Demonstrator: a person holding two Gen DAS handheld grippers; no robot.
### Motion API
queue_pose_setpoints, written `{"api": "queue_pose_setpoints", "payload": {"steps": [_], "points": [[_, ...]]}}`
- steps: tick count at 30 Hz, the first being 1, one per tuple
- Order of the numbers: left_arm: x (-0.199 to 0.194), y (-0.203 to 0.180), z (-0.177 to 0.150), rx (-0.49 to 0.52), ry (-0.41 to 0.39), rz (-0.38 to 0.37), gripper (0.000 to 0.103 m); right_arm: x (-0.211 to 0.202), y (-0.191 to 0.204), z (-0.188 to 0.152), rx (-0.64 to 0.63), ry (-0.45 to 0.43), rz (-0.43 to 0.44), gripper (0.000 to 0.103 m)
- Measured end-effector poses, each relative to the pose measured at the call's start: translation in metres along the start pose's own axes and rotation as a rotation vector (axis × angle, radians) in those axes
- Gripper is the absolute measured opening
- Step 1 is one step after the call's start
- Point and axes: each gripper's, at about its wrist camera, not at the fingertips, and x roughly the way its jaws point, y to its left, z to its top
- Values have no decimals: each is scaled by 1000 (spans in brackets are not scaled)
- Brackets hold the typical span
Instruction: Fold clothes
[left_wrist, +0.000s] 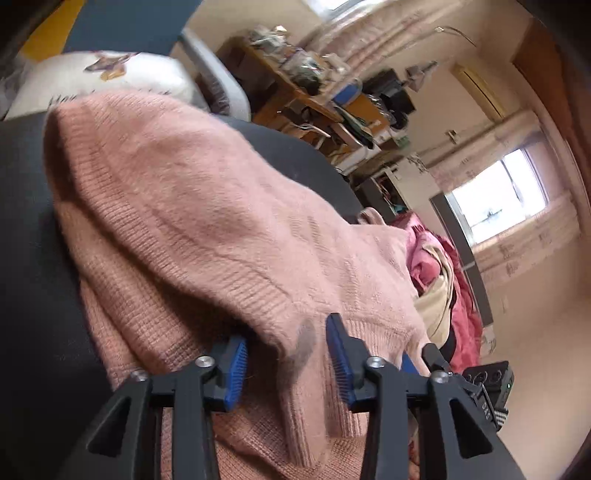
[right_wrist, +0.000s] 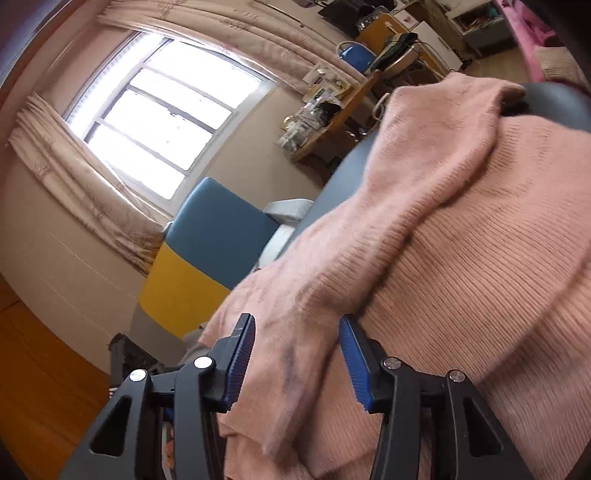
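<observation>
Sweater: a pink knit sweater (left_wrist: 207, 206) lies draped over a dark padded seat (left_wrist: 26, 258), with a fold of it raised toward both cameras.
Left gripper: the left gripper (left_wrist: 286, 360) is spread wide, and a ribbed edge of the sweater with a dark smudge passes between its blue pads (left_wrist: 236, 373); the pads are not pressed on the cloth.
Right gripper: the right gripper (right_wrist: 297, 360) is likewise spread apart, with a long strip of the sweater (right_wrist: 424, 206), probably a sleeve, running down between its blue pads (right_wrist: 352, 360).
Key relation: the strip's long axis runs from the far upper end on the seat (right_wrist: 554, 99) straight back toward the right gripper, so the cloth lies directly ahead of and between the fingers of both tools.
Nearer tool: neither is clearly closer; each already straddles its own piece of fabric.
Next move, judged: both would need to close on the cloth before any fold can be carried across.
Surroundings: a window (right_wrist: 162, 118), a blue and yellow cushion (right_wrist: 207, 254), and a heap of other clothes (left_wrist: 443, 280) beyond the seat.
</observation>
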Motion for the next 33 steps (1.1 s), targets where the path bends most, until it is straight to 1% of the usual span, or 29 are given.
{"api": "queue_pose_setpoints", "payload": {"steps": [1,2,4,5,6,7,8,9,10,11,12,14,15,16,17,18,19,20,22,24,26,28,33], "points": [[0,-5,0,28,0,-4,19,1,-2,-1,9,4,10,50],[1,-8,0,37,5,-15,11,2,-4,-3,19,8,19,50],[5,-11,3,25,24,-39,9,8,-5,-4,30,21,45,50],[10,-8,4,1,44,-40,9,12,-4,-3,32,31,61,50],[15,-5,6,-23,64,-42,11,17,-2,-2,31,46,67,50],[20,-2,8,-47,83,-43,20,21,-1,0,28,59,74,50],[23,1,8,-72,95,-49,22,22,3,1,14,61,78,50],[22,4,8,-87,84,-57,23,24,6,2,0,64,82,47],[18,5,7,-79,54,-54,26,25,10,3,-14,66,85,39],[16,4,7,-58,24,-41,26,26,10,3,-29,70,75,36],[16,2,8,-39,10,-30,27,27,10,2,-42,74,65,36],[22,-1,10,-26,33,-28,27,36,2,-1,-37,95,40,35],[24,-4,10,-17,43,-26,23,40,1,-3,-50,97,29,36],[24,-9,9,-3,47,-20,9,42,2,-5,-63,105,26,39],[24,-13,9,11,50,-15,2,45,2,-5,-63,123,24,44],[21,-17,8,17,40,-27,4,47,6,-4,-83,148,4,46],[13,-21,6,11,12,-62,4,50,10,-3,-104,173,-15,46],[4,-24,5,4,-14,-90,4,52,13,-2,-125,196,-34,36],[-21,-31,2,3,-65,-126,4,48,25,-3,-169,184,-52,10],[-48,-38,-2,9,-118,-161,4,34,39,-1,-163,140,23,10],[-74,-44,-8,9,-166,-189,4,17,61,0,-171,101,142,10],[-106,-47,-20,4,-216,-220,4,4,89,-2,-207,91,221,10],[-187,-41,-50,-9,-322,-239,4,-20,143,-25,-255,107,376,10]]}}
